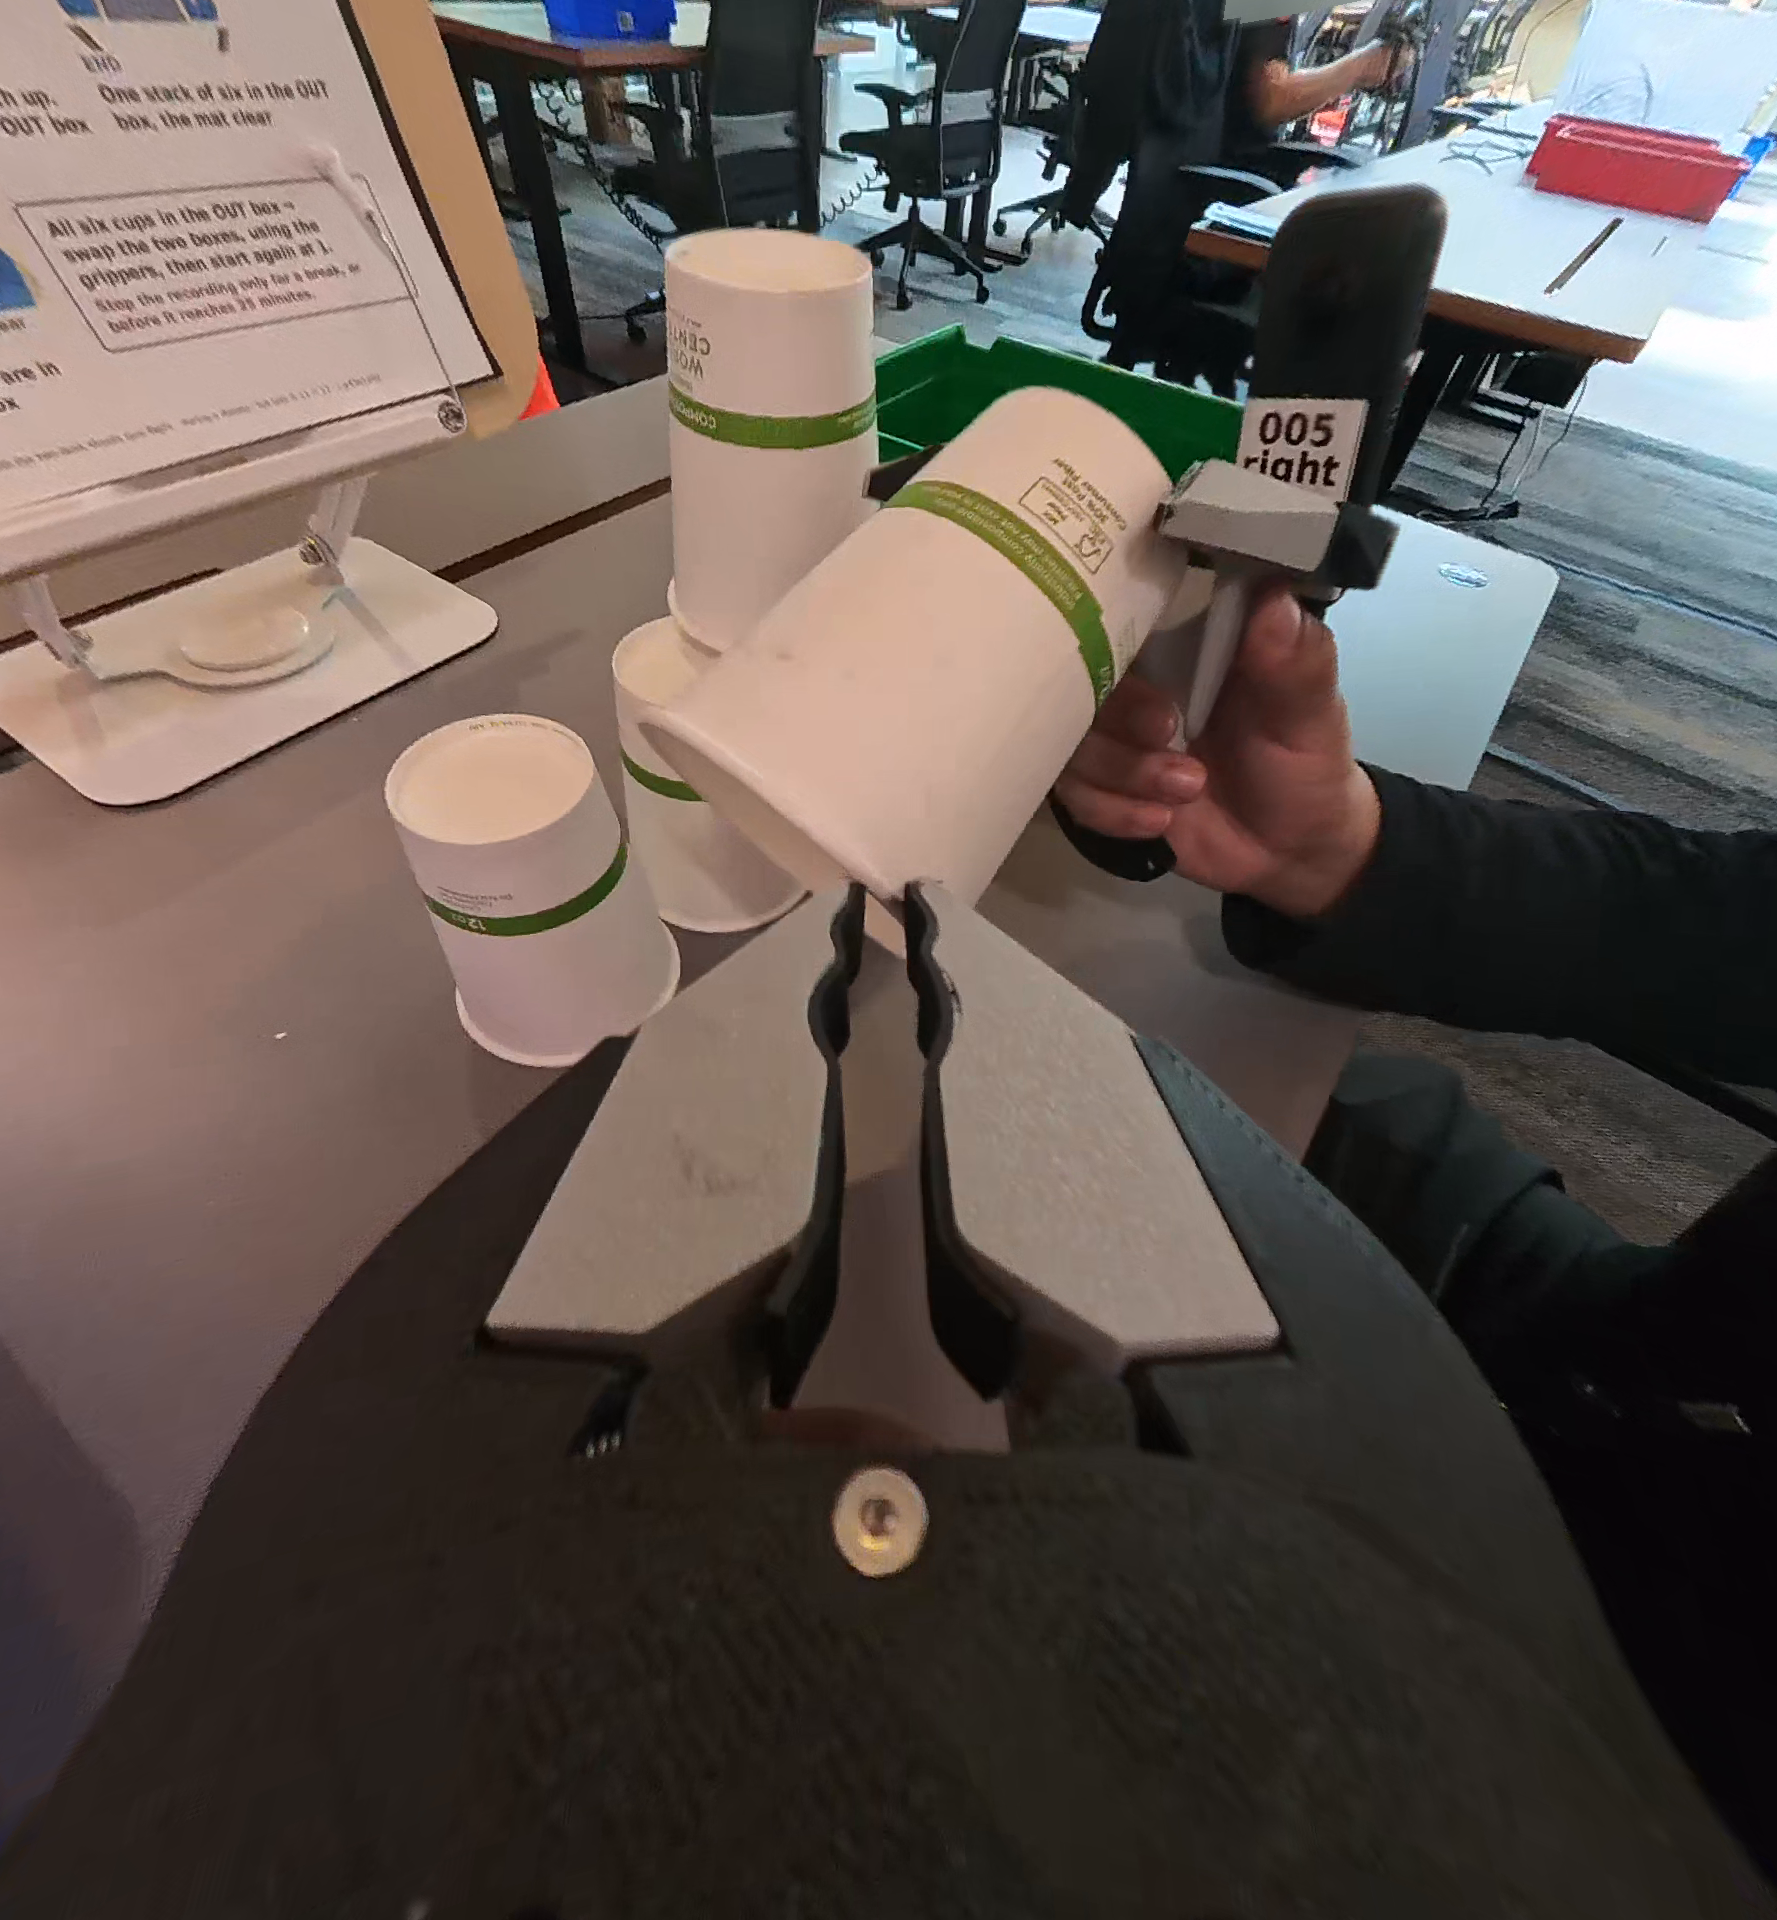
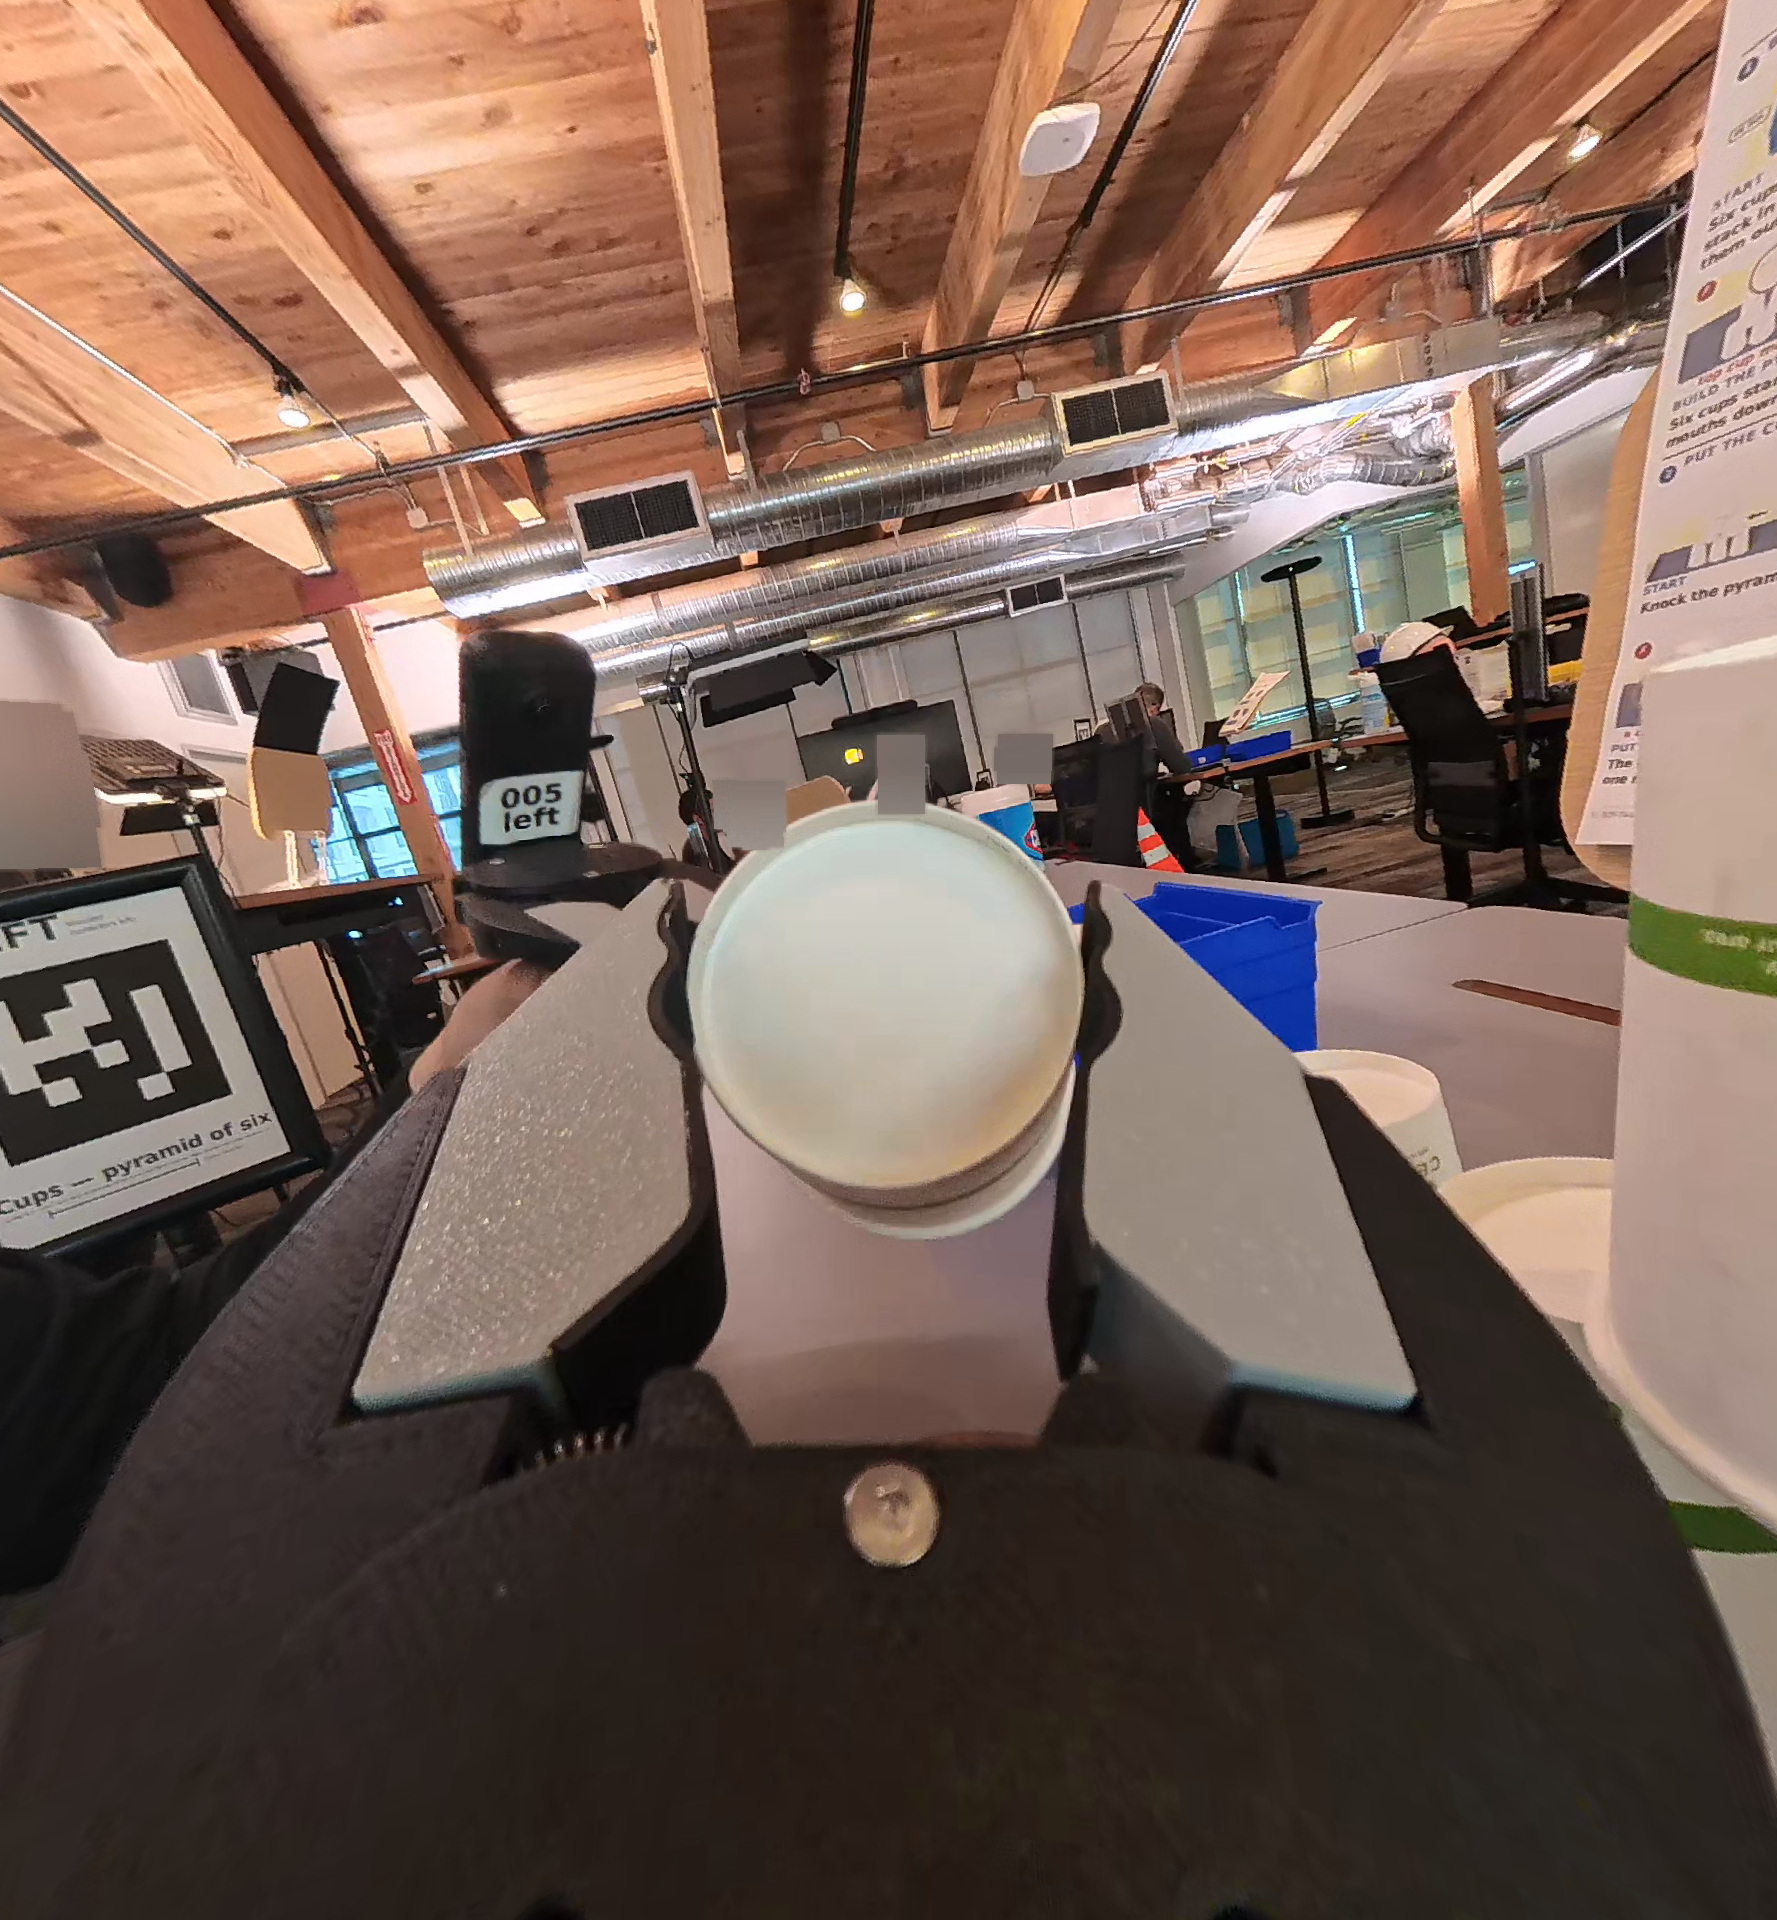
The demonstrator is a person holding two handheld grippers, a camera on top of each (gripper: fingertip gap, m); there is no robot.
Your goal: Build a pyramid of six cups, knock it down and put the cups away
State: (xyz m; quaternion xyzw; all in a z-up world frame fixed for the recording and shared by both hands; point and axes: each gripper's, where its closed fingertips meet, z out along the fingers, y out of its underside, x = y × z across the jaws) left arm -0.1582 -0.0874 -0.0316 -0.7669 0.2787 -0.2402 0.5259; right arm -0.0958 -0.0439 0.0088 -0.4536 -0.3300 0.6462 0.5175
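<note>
A white paper cup with a green band [image 1: 925, 665] is held tilted in the air, mouth towards me. My left gripper [image 1: 884, 904] is shut on its lower rim. My right gripper [image 1: 1040, 488] is shut around its base end, and in the right wrist view the round base [image 2: 884, 997] sits between its fingers [image 2: 1102, 966]. Whether a second cup is nested in it I cannot tell. Behind it, two cups stand mouth down on the grey table [image 1: 136, 1039]: one on the left [image 1: 531, 894] and one half hidden [image 1: 676, 831]. Another cup [image 1: 770, 447] stands on top.
A green bin [image 1: 967, 384] sits behind the cups. A blue bin [image 2: 1237, 956] stands on the table's other side. An instruction sheet on a white stand [image 1: 188, 260] is at the back left. A framed marker sign [image 2: 94, 1049] stands beyond the left gripper. A person's hand [image 1: 1248, 769] holds the right gripper. About 9 cm separates my left fingertips from my right.
</note>
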